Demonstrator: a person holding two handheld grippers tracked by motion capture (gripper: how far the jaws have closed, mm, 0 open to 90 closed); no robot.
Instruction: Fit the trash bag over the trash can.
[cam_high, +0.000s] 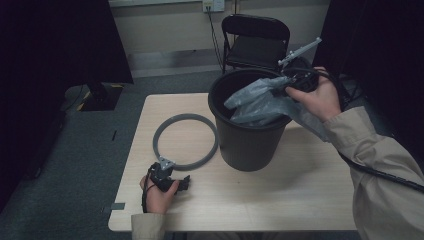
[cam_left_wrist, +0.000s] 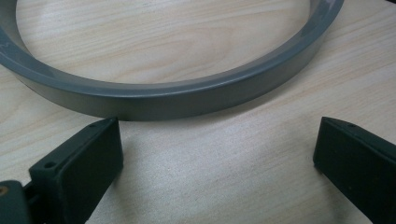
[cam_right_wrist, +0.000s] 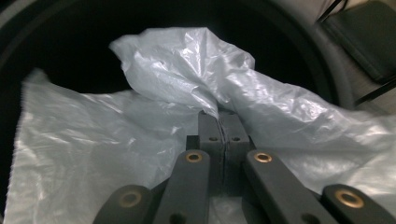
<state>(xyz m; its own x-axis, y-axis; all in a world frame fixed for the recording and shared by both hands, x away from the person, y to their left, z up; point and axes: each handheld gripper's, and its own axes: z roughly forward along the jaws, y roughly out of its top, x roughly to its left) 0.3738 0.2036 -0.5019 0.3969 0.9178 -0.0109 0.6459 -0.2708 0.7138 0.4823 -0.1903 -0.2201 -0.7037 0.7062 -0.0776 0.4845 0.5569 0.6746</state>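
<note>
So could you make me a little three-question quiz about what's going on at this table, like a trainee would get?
1. True or false: the right gripper has its jaws shut on the plastic bag.
2. Where does the grey ring lie? A) inside the bin B) flat on the table, left of the bin C) on the chair
3. Fill in: the left gripper has its jaws ____, just short of the ring.

Key: 1 true; 2 B; 3 open. The bag hangs over the black bin.
</note>
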